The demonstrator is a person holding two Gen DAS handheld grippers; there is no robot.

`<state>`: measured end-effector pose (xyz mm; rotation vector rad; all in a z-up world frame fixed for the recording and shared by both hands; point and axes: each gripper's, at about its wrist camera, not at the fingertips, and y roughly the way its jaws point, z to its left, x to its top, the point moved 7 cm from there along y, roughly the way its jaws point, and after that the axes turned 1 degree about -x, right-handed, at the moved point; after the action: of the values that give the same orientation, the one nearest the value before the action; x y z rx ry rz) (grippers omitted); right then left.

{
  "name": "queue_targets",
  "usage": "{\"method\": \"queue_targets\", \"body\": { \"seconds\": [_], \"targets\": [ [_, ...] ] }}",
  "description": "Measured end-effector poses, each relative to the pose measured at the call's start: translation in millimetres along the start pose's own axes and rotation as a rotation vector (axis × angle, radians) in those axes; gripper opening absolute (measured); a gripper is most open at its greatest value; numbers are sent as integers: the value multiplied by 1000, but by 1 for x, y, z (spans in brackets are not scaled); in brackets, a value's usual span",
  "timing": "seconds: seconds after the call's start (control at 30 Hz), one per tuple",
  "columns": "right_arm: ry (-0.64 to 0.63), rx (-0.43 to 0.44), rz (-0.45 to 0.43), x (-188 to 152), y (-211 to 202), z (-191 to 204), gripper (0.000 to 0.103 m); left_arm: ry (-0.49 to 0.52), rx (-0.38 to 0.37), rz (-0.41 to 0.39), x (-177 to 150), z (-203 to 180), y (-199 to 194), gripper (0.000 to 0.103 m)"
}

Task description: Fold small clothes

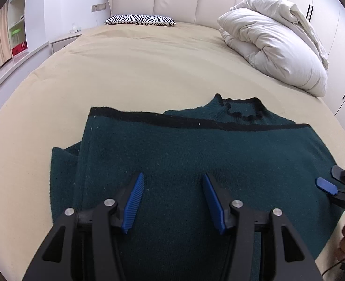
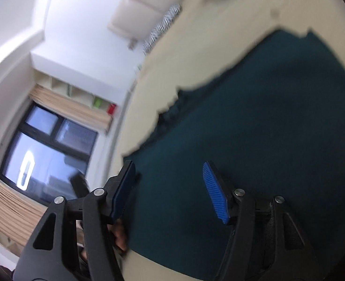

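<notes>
Both tools, left (image 1: 172,201) and right (image 2: 170,187), are hovering released over the dark green knitted wool sweater (image 1: 196,154). Soft and floppy, it is probably gripping best at a folded edge, lying on the beige bed (image 1: 125,70)

Zebra pillow (image 1: 140,20), white duvet (image 1: 275,46), beige bed (image 1: 130,70)
</notes>
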<state>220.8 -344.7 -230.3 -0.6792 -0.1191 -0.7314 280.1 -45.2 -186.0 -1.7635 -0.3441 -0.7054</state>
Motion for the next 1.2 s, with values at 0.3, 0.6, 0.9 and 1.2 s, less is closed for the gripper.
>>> {"method": "queue_targets", "body": {
  "seconds": [0.3,0.6,0.9,1.2],
  "targets": [
    [111,-45,-161,11,-69,-43,52,-184,-43,-85,-29,48,-74,65],
    [70,23,-102,-15,-71,-8,62,-489,-247,10,-75,94,-81,69],
    [48,121,61,-49,-1,44,62,-637,-454,110,-71,97,-60,69],
    [27,190,172,-65,44,87,62,-645,-559,190,-63,73,-52,66]
  ]
}}
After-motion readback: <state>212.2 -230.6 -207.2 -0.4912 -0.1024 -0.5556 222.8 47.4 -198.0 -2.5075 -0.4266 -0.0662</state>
